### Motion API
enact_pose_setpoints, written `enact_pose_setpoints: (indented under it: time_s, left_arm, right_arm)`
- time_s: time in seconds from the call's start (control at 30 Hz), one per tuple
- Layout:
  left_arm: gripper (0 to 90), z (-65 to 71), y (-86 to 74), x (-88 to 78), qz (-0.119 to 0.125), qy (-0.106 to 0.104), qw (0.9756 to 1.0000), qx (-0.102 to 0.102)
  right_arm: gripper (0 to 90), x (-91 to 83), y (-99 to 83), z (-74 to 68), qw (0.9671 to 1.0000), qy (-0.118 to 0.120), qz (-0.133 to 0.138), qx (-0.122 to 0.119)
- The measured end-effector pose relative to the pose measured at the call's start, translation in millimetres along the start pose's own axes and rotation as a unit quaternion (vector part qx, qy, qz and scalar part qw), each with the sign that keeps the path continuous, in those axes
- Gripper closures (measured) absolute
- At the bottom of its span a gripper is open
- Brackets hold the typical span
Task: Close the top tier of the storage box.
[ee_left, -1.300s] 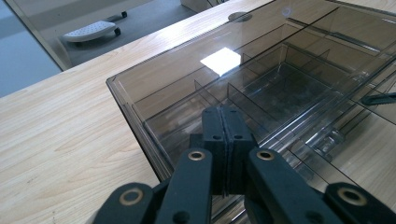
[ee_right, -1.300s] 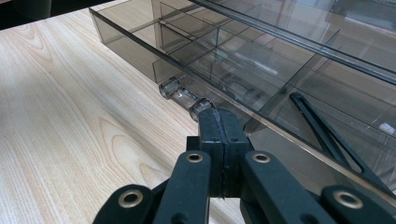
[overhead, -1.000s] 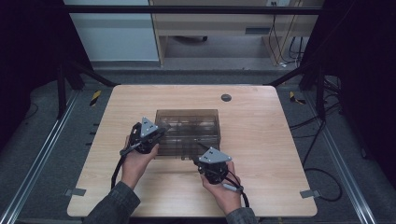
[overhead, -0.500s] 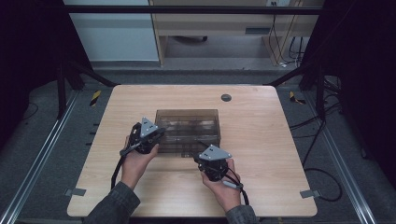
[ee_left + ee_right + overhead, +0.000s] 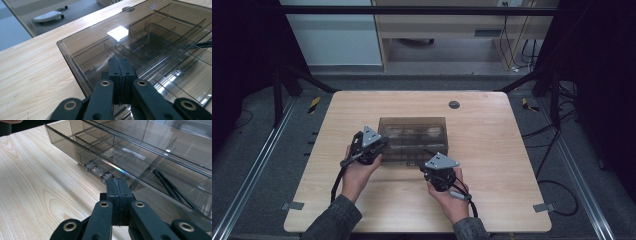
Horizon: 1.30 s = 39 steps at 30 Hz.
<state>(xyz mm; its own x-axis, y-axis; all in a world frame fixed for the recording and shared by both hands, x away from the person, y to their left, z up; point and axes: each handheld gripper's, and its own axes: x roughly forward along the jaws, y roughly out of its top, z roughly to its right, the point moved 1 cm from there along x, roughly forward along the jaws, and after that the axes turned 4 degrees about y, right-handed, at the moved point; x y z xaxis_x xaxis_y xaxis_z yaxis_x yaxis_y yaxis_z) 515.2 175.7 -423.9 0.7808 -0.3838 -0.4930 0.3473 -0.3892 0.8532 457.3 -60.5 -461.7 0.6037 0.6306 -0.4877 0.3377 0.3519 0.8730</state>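
Note:
A smoky see-through plastic organiser box with inner dividers stands in the middle of the wooden table. My left gripper rests at the box's left front corner with its jaws pressed together and nothing between them. In the left gripper view its tip lies against the box's near wall. My right gripper is at the box's front, also shut and holding nothing. Its tip sits right beside the clear tube handle of the drawer; I cannot tell if it touches. A thin black strip shows through the plastic.
A round grommet hole sits in the table behind the box. Grey tape tabs mark the front corners. Cables trail on the floor at the right, and dark frame posts stand at both back corners.

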Motion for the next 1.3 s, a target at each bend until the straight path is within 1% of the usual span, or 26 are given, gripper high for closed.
enact_pose_setpoints:
  time_s: [0.07, 0.13, 0.17, 0.3, 0.43, 0.47, 0.77, 0.8, 0.83, 0.9, 0.93, 1.03, 1.3]
  left_arm:
    - [89.0, -0.2, 0.1, -0.3, -0.002, 0.001, 1.0, 0.004]
    - [89.0, 0.1, 0.0, 0.0, 0.0, 0.001, 1.0, 0.001]
    - [89.0, 0.0, 0.1, -0.3, -0.002, 0.001, 1.0, 0.003]
    - [89.0, 0.2, 0.1, -0.1, 0.0, 0.0, 1.0, 0.001]
    - [89.0, 0.0, 0.2, -0.4, -0.003, 0.001, 1.0, 0.004]
    - [89.0, 0.3, 0.2, -0.2, -0.001, 0.001, 1.0, 0.001]
    - [89.0, 0.5, 0.2, -0.5, -0.001, 0.002, 1.0, 0.002]
    - [88.9, 0.2, 0.3, -0.8, -0.003, 0.002, 1.0, 0.005]
    - [88.9, 0.6, 0.2, -0.5, -0.001, 0.002, 1.0, 0.002]
    - [88.9, 0.3, 0.3, -0.8, -0.003, 0.002, 1.0, 0.004]
    - [88.9, 0.6, 0.2, -0.4, -0.001, 0.002, 1.0, 0.001]
    - [88.9, 0.5, 0.4, -0.7, -0.004, 0.002, 1.0, 0.004]
    - [88.9, 0.4, 0.2, -0.8, -0.003, 0.002, 1.0, 0.004]
  right_arm:
    - [90.0, 0.4, 0.1, 0.2, 1.0, -0.001, 0.0, 0.001]
    - [90.0, 0.9, 0.2, 0.7, 1.0, -0.001, 0.001, 0.001]
    - [90.0, 1.1, 0.3, 1.0, 1.0, -0.001, 0.001, 0.001]
    - [90.0, 2.1, 0.8, 2.2, 1.0, -0.002, 0.002, 0.002]
    - [90.0, 2.4, 0.6, 2.8, 1.0, -0.002, 0.002, 0.003]
    - [90.0, 2.6, 0.7, 2.7, 1.0, -0.002, 0.003, 0.004]
    - [90.0, 3.1, 1.2, 3.7, 1.0, -0.003, 0.004, 0.002]
    - [90.0, 3.1, 1.3, 3.7, 1.0, -0.003, 0.004, 0.002]
    - [90.0, 3.2, 1.4, 3.8, 1.0, -0.003, 0.005, 0.003]
    - [90.0, 3.3, 1.6, 3.9, 1.0, -0.003, 0.004, 0.003]
    - [90.0, 3.4, 1.8, 4.1, 1.0, -0.003, 0.004, 0.003]
    - [90.0, 3.9, 2.4, 4.7, 1.0, -0.004, 0.005, 0.003]
    - [90.0, 5.1, 4.8, 5.1, 1.0, -0.005, 0.008, 0.002]
